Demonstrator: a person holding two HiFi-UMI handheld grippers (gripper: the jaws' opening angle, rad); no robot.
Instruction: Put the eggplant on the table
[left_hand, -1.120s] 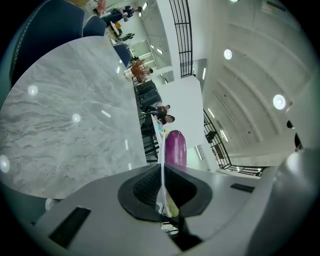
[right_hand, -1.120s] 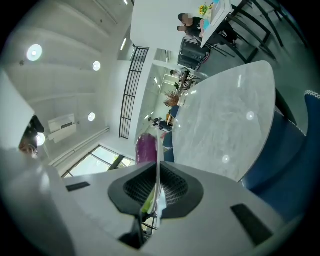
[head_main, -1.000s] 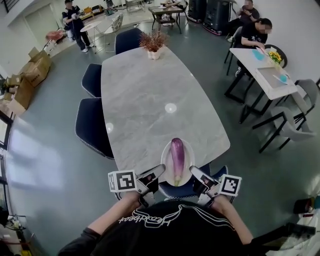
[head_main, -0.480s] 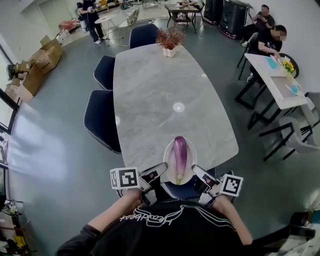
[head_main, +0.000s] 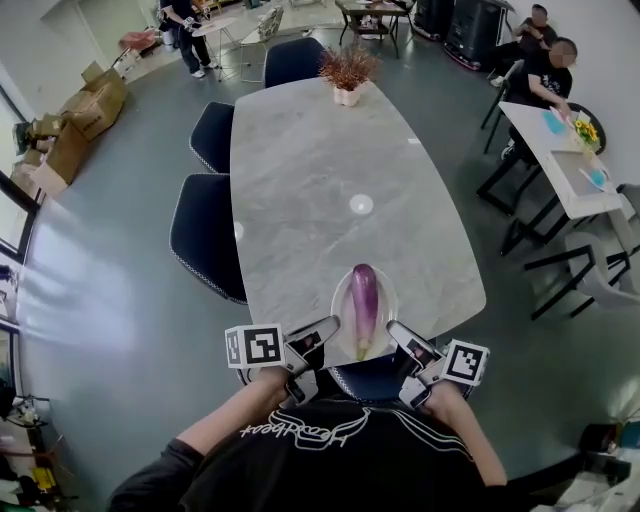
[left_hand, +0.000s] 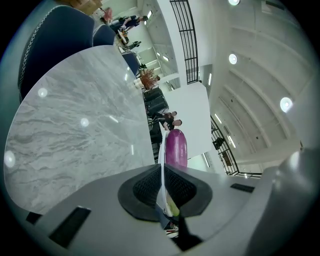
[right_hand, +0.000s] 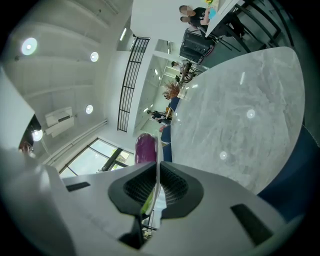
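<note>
left gripper (head_main: 328, 328): clamps plate (head_main: 341, 303) rim | right gripper (head_main: 396, 329): same rim | eggplant (head_main: 364, 298) atop

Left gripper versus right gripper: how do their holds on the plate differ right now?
The left gripper clamps the plate's left rim, the right gripper its right rim. The eggplant shows right of the left gripper's fingers in that view, left of the right gripper's in its view. Shared: both are shut on the plate, rim edge-on between the fingers.

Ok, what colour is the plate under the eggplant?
The plate is plain white, under the purple eggplant; the head view shows it best.
</note>
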